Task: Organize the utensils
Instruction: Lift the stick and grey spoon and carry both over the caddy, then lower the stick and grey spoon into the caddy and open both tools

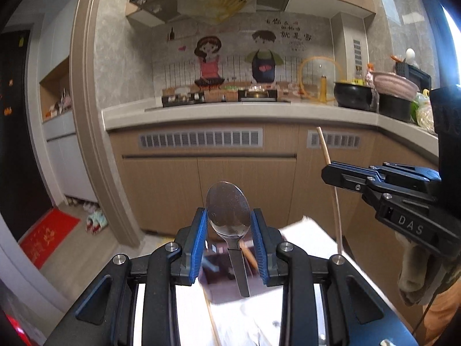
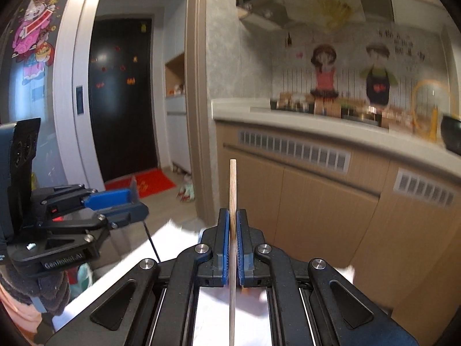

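Spoon and chopstick in our fingers

Our left gripper (image 1: 229, 225) clasps a glossy oval steel spoon (image 1: 229, 210); our right gripper (image 2: 233, 227) pinches a slender wooden chopstick (image 2: 232, 190).

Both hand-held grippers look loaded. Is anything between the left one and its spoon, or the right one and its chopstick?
Nothing visible. The left hand-held gripper has the spoon directly between its pads; the right hand-held gripper is clamped straight onto the chopstick. No drop-off place is visible.
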Tool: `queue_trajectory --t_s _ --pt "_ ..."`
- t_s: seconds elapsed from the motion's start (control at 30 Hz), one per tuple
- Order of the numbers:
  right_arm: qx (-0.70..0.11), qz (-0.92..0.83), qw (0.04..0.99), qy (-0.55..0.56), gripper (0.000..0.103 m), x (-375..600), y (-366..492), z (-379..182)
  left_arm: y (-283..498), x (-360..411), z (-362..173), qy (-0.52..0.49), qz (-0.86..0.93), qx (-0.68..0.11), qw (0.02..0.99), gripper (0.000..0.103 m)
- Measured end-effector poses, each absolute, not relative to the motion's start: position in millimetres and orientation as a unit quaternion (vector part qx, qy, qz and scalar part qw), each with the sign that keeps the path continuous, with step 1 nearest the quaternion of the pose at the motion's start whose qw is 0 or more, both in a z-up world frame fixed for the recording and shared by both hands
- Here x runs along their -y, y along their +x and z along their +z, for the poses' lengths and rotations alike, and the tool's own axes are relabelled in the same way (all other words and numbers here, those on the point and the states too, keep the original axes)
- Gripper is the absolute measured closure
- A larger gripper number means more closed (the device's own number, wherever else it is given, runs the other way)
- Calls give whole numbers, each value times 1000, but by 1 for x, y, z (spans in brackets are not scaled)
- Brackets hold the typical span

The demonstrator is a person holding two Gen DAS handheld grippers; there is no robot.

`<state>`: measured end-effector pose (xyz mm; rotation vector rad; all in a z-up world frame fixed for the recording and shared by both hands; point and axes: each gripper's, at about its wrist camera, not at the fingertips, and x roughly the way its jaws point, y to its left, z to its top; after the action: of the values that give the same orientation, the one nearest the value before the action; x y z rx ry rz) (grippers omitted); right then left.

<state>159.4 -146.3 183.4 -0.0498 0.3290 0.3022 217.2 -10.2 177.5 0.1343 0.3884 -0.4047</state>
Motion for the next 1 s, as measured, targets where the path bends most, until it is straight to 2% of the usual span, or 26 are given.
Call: queue_trajectory --t_s 0.2,0.47,0.77,0.9,1.0 --pt "-113 140 983 -18 98 144 199 201 265 26 182 63 -211 -191 957 75" --pt "-122 116 986 -15 98 140 264 159 318 33 132 53 -224 -258 938 76" --pt "-234 121 965 6 98 139 311 66 339 29 66 43 -226 -338 913 76" --pt "-273 128 953 21 97 143 316 40 344 15 52 1 -220 -360 907 76" --pt "-310 141 940 15 95 142 316 27 339 -3 52 -28 -205 -362 909 68"
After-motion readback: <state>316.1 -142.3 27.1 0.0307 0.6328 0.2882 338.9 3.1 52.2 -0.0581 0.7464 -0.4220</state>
